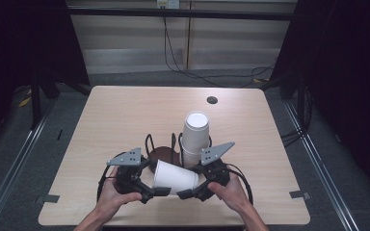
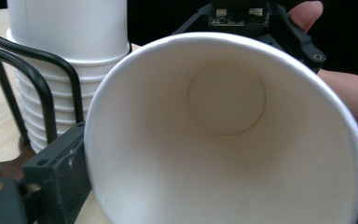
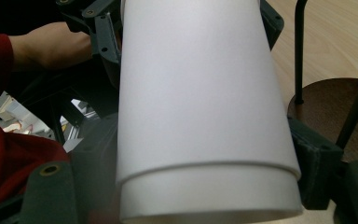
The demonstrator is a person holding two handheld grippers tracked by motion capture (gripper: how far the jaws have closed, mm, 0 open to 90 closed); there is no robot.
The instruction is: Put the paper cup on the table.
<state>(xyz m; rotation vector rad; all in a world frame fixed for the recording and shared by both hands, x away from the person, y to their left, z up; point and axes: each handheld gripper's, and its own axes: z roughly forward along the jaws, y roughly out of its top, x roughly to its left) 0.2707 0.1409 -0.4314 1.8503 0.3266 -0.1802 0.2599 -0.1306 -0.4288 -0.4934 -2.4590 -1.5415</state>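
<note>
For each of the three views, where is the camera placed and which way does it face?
High view: above the table, facing forward and down; both hands and tools hold a lying paper cup.
Left gripper view: on the left tool, facing into the cup's open mouth.
Right gripper view: on the right tool, facing along the cup's outside.
All views share the cup.

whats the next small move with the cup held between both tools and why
Probably draw the right tool away from the left tool: the right gripper view shows two nested cups, a rim step near the bottom, lying sideways between both tools, so pulling should separate them.
</note>
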